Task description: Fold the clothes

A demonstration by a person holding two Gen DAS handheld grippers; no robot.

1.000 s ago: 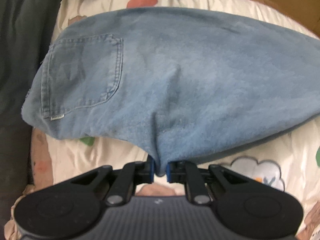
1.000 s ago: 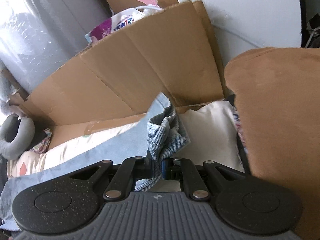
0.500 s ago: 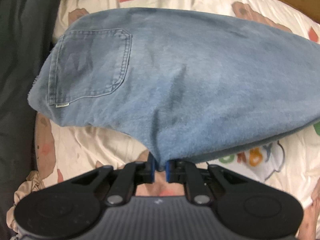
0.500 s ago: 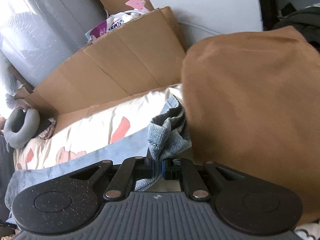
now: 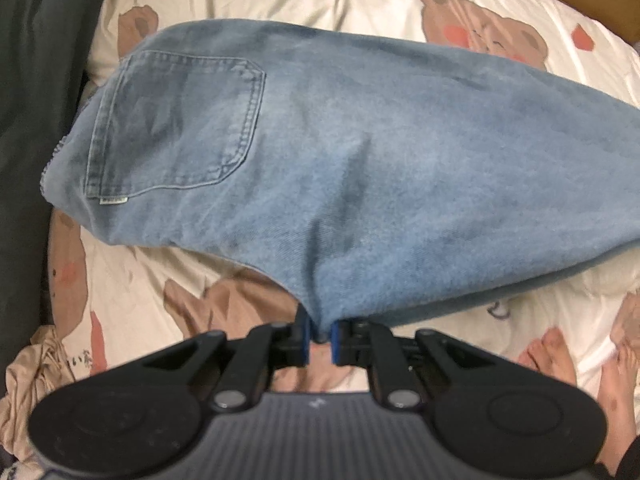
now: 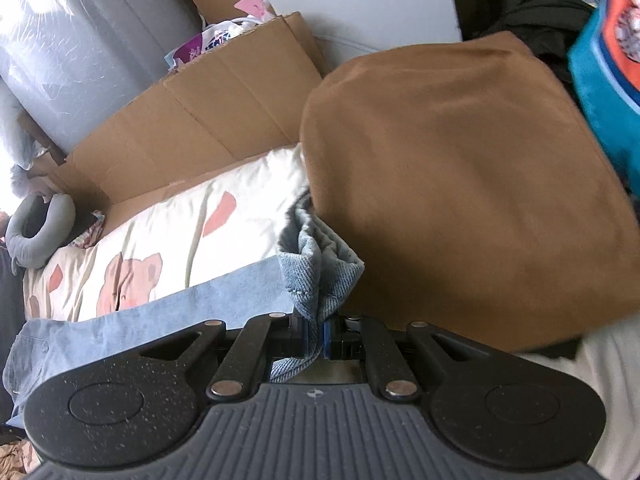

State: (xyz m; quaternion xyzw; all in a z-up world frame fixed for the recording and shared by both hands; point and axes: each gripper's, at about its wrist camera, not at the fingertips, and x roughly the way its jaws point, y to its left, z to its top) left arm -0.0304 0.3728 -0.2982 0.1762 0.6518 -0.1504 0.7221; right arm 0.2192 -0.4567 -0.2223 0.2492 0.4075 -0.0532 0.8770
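A pair of light blue jeans (image 5: pixel 360 168) lies stretched over the bear-print sheet (image 5: pixel 320 8), back pocket (image 5: pixel 176 128) up at the left. My left gripper (image 5: pixel 320 338) points straight down and is shut on the near edge of the denim by the crotch. In the right wrist view, my right gripper (image 6: pixel 318 334) is shut on a bunched leg end of the jeans (image 6: pixel 316 268), and the leg runs off to the lower left over the sheet (image 6: pixel 180 232).
A brown cushion (image 6: pixel 460 184) fills the right of the right wrist view, close behind the held denim. Flat cardboard (image 6: pixel 192 112) lines the bed's far side, a grey neck pillow (image 6: pixel 32 232) lies at left. Dark fabric (image 5: pixel 36 120) borders the bed. Bare feet (image 5: pixel 580 368) show at lower right.
The right gripper has swung sideways with the leg end, so the brown cushion now fills more of its view. In the left view the jeans sit further from the camera, with more sheet showing.
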